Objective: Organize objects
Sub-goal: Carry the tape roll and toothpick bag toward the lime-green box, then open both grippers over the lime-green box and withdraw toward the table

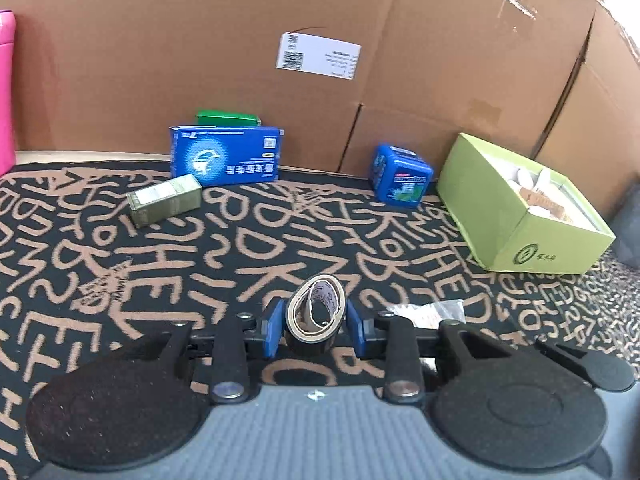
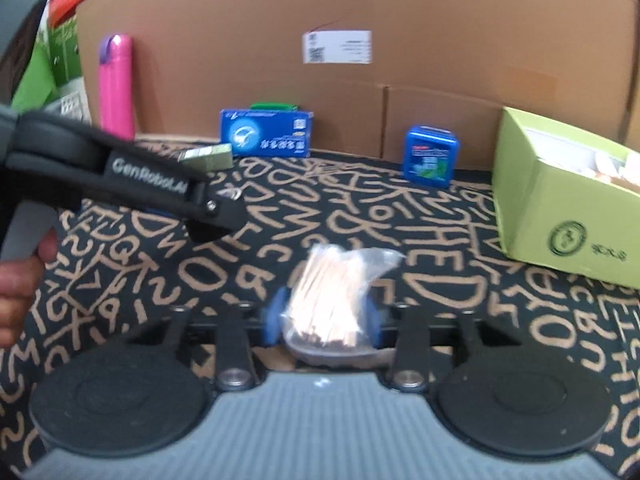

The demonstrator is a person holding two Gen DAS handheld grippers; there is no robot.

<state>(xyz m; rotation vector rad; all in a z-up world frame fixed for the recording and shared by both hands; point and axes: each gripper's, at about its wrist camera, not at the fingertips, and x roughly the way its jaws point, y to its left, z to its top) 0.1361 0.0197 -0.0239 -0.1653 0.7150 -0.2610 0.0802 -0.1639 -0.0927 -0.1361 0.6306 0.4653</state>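
Observation:
My left gripper [image 1: 313, 325] is shut on a roll of dark tape [image 1: 315, 316], its blue pads pressing both sides. My right gripper [image 2: 322, 319] is shut on a clear plastic bag of wooden sticks [image 2: 334, 292]. The bag also shows in the left wrist view [image 1: 430, 312], just right of the tape. The left gripper's body [image 2: 120, 176] crosses the right wrist view at the left. An open green box [image 1: 524, 216] holding several items sits at the right; it also shows in the right wrist view [image 2: 560, 196].
On the black lettered cloth [image 1: 224, 248] lie a blue flat box [image 1: 226, 156], a green box behind it [image 1: 228, 117], an olive box [image 1: 164, 199] and a blue container [image 1: 402, 174]. A cardboard wall [image 1: 200, 40] closes the back. A pink bottle [image 2: 115, 84] stands left.

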